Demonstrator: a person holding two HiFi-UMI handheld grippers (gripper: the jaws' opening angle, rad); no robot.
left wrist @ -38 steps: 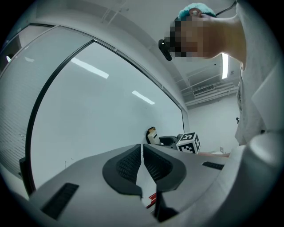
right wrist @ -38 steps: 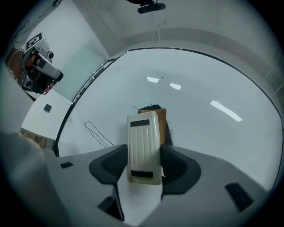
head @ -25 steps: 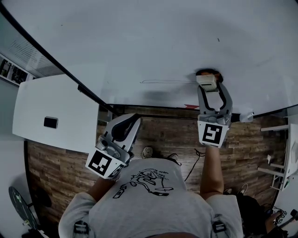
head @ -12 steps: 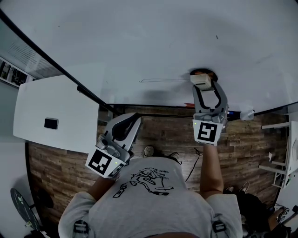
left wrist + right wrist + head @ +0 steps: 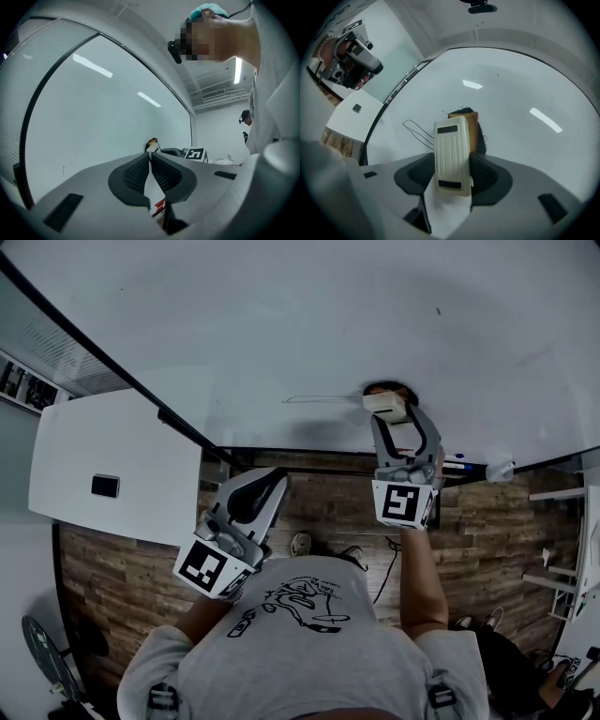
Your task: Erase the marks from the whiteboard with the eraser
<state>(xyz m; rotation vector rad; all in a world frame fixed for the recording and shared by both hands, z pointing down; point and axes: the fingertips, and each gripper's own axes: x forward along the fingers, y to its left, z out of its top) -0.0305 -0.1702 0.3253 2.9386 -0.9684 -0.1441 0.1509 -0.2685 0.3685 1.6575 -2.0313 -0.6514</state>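
Observation:
The whiteboard (image 5: 281, 324) fills the upper head view. A thin black loop-shaped mark (image 5: 323, 399) (image 5: 418, 131) runs across it, left of the eraser. My right gripper (image 5: 388, 409) (image 5: 452, 161) is shut on the cream eraser (image 5: 385, 403) (image 5: 451, 154), whose felt side presses against the board. The left gripper (image 5: 265, 486) (image 5: 150, 161) hangs low by the person's body, jaws shut with nothing between them, pointing along the board.
A white table (image 5: 94, 474) with a small dark object (image 5: 105, 486) stands at the left. The board's tray edge (image 5: 469, 465) holds markers. Wooden floor (image 5: 328, 512) lies below. Another person (image 5: 244, 123) stands far off in the left gripper view.
The right gripper has slid the eraser leftward along the board, toward the thin loop mark. The left gripper has stayed put.

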